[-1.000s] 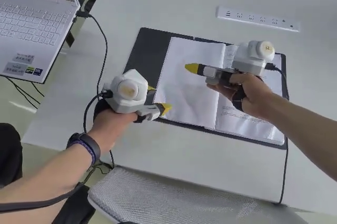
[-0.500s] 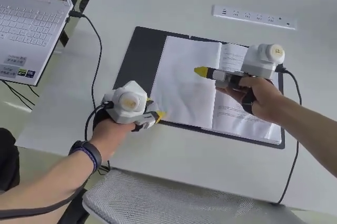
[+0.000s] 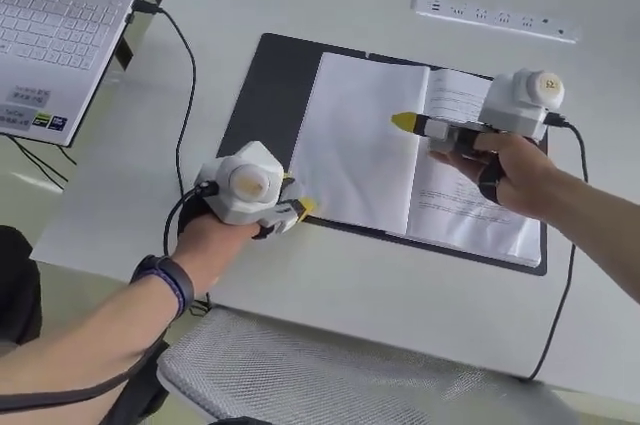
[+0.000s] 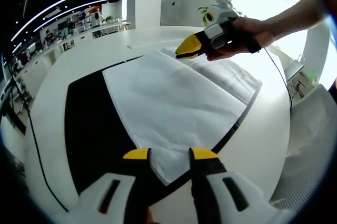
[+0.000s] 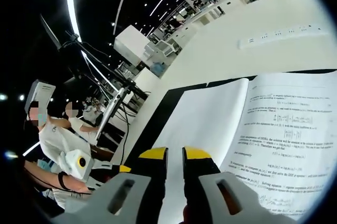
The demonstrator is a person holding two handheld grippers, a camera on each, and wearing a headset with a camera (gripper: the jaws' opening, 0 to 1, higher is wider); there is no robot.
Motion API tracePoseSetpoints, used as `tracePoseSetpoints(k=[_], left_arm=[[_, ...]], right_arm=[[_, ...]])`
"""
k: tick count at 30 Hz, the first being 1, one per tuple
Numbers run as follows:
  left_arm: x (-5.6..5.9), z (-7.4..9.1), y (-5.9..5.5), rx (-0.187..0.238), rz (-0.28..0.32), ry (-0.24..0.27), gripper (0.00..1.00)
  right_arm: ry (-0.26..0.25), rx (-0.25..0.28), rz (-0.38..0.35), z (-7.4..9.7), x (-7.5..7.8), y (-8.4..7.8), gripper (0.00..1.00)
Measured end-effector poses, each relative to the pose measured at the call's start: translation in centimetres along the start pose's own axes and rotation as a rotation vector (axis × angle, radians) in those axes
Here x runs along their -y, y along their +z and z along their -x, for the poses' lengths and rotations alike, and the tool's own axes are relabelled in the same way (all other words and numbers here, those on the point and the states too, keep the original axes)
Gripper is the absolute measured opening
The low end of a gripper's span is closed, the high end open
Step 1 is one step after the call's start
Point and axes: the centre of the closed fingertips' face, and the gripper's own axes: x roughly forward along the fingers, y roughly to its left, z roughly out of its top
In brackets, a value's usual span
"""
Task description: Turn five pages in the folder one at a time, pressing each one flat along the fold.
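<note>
Black folder (image 3: 265, 95) lies open and flat on white table (image 3: 300, 5), matte dark cover showing left of the sheets. Left sheet is a blank white page (image 3: 365, 145), thin, slightly wrinkled, lying flat. Right sheet is a printed page (image 3: 470, 195) with small text, bowed a little near the fold. Left gripper (image 3: 300, 210), white body with yellow tips, sits at the folder's near edge by the blank page's lower left corner; in its own view (image 4: 170, 154) the jaws stand a small gap apart, nothing between. Right gripper (image 3: 405, 122) is over the fold near the top of the printed page, contact with paper unclear; jaws nearly together (image 5: 175, 153), slim slit, gripping nothing. Silver laptop (image 3: 50, 35) far left, black cable (image 3: 188, 75) curving beside it, long white power strip (image 3: 497, 17) beyond the folder, grey mesh chair (image 3: 300, 375) at the table's near edge
</note>
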Motion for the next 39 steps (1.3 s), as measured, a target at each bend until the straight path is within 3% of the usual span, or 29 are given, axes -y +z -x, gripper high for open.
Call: tracePoseSetpoints(k=[11, 25, 34, 39], left_arm=[[-0.5, -0.3, -0.2, 0.002, 0.015, 0.005, 0.27], [0.8, 1.1, 0.9, 0.003, 0.022, 0.015, 0.26], [0.9, 1.3, 1.0, 0.003, 0.022, 0.012, 0.25], [0.7, 1.1, 0.9, 0.005, 0.025, 0.012, 0.24]], right_arm=[[-0.035, 0.005, -0.011, -1.0, 3.6, 0.3, 0.04], [-0.012, -0.004, 0.001, -0.9, 3.9, 0.0, 0.0], [-0.004, 0.001, -0.004, -0.9, 4.0, -0.1, 0.0], [-0.014, 0.014, -0.008, -1.3, 4.9, 0.8, 0.0]])
